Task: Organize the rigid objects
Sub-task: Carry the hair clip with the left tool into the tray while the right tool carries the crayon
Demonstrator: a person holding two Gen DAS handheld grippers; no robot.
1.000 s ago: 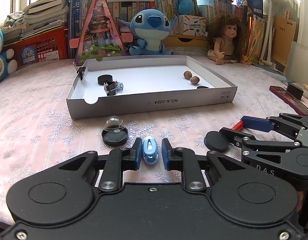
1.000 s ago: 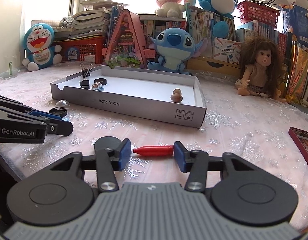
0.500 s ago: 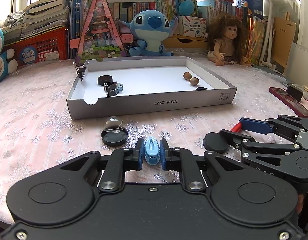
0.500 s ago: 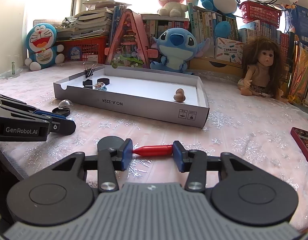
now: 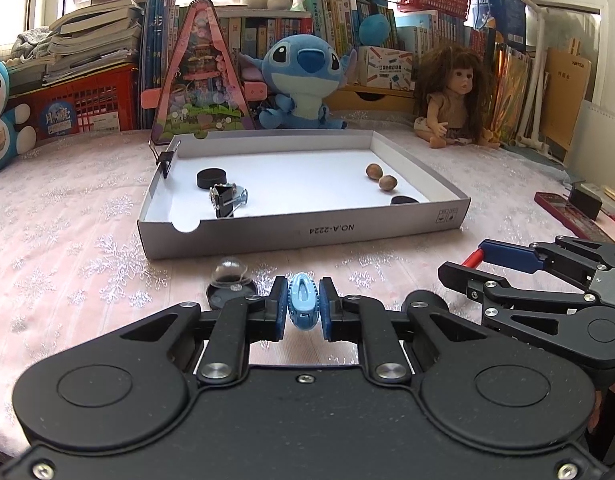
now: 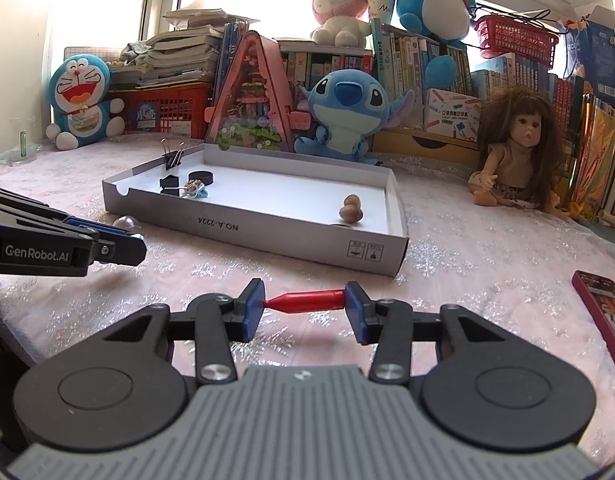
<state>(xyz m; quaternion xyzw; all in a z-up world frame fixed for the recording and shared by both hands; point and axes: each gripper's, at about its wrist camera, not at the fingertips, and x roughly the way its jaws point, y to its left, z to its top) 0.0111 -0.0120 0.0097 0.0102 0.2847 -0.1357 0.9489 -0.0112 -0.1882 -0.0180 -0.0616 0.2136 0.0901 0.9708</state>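
Left tool [image 5: 303, 307] clamping blue clip [image 5: 303, 306], right tool [image 6: 303, 307] gripping red cap [image 6: 305, 301] endwise, cap's length only in right view.

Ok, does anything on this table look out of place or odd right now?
One thing: a clear dome on a black disc base sits on the tablecloth outside the white tray, which already holds other small pieces. Nothing looks spilled or broken.
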